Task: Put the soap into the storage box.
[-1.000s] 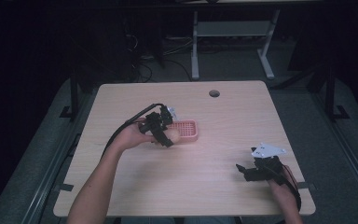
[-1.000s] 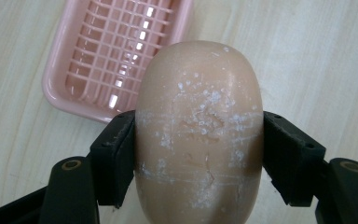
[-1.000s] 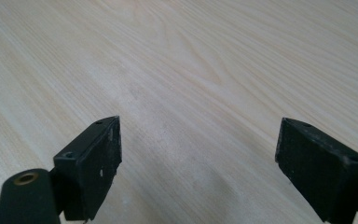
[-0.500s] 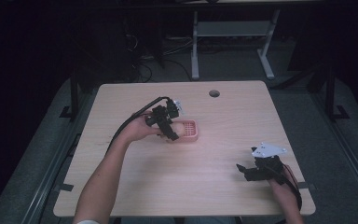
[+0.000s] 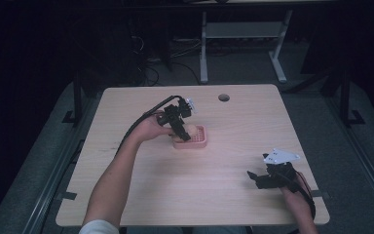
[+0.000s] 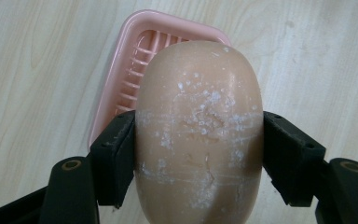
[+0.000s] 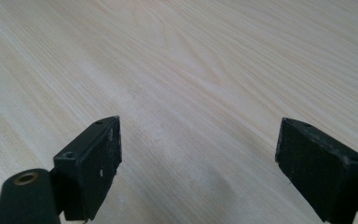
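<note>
My left hand-held gripper (image 6: 198, 158) is clamped across the soap bar (image 6: 199, 126), whose long axis runs away from me over the pink soap dish (image 6: 121, 84) just beyond and left. My right hand-held gripper (image 7: 198, 163) idles wide open and empty, well apart over bare worktop (image 7: 191, 70).

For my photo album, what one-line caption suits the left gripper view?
The left gripper clamps a tan soap bar above a pink soap dish on a wooden table.

A pale wood desk (image 5: 175, 190) with rounded corners stands on a grey floor (image 5: 341, 131). Near its far edge is a round cable hole (image 5: 223, 97). Beyond the desk, in the dark, a white metal frame (image 5: 238, 34) rests on two legs, and loose black cables (image 5: 151, 73) lie on the floor beside it.
</note>
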### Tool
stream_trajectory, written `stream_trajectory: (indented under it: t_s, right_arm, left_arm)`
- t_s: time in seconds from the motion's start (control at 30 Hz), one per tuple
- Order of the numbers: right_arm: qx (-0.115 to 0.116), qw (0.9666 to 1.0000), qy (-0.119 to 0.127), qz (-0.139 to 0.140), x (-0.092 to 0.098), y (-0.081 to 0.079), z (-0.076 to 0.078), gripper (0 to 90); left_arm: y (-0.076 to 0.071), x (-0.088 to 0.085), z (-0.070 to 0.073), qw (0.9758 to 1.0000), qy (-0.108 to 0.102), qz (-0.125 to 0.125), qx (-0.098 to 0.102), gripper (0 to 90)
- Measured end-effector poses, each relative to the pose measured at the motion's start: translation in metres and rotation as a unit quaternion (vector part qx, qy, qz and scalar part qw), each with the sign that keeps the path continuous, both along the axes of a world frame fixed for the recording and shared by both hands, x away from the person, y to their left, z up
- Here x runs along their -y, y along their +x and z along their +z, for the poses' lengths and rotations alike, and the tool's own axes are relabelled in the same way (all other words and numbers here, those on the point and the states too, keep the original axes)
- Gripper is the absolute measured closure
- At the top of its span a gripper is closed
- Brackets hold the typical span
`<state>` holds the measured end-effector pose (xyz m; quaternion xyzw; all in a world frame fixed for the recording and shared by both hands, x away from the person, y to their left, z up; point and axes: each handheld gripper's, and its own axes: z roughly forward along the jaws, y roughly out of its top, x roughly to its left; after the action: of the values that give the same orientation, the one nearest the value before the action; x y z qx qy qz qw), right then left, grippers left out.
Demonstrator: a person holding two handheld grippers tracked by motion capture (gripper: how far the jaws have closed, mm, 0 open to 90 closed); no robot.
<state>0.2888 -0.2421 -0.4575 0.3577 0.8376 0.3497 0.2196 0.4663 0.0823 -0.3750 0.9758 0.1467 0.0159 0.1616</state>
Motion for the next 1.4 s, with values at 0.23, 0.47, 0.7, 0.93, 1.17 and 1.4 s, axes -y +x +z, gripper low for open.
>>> stream_trajectory:
  t_s: [0.23,0.47,0.7,0.93,1.17,1.4]
  right_arm:
    - [-0.002,1.0,0.003,-0.004,0.0,0.0,0.0,13.8]
    - [-0.002,1.0,0.003,-0.003,0.0,0.001,-0.001,13.8]
    - [-0.003,1.0,0.003,-0.004,0.001,0.0,-0.001,13.8]
    - [-0.006,0.9999,0.007,-0.006,0.002,0.0,-0.001,13.8]
    - [-0.003,1.0,0.006,-0.002,0.002,0.0,-0.001,13.8]
    - [-0.005,1.0,0.005,0.0,0.002,0.0,-0.001,13.8]
  left_arm:
    - [0.007,0.002,-0.005,1.0,-0.004,0.005,-0.004,32.3]
    - [0.014,0.005,-0.01,0.9999,0.005,0.004,-0.008,32.3]
    - [0.021,0.013,-0.011,0.9999,0.003,0.002,-0.01,32.3]
    - [0.025,0.015,-0.019,0.9998,0.003,0.008,-0.019,32.3]
    - [0.029,0.016,-0.024,0.9996,0.006,0.009,-0.025,32.3]
    - [0.029,0.018,-0.029,0.9995,0.008,0.012,-0.027,32.3]
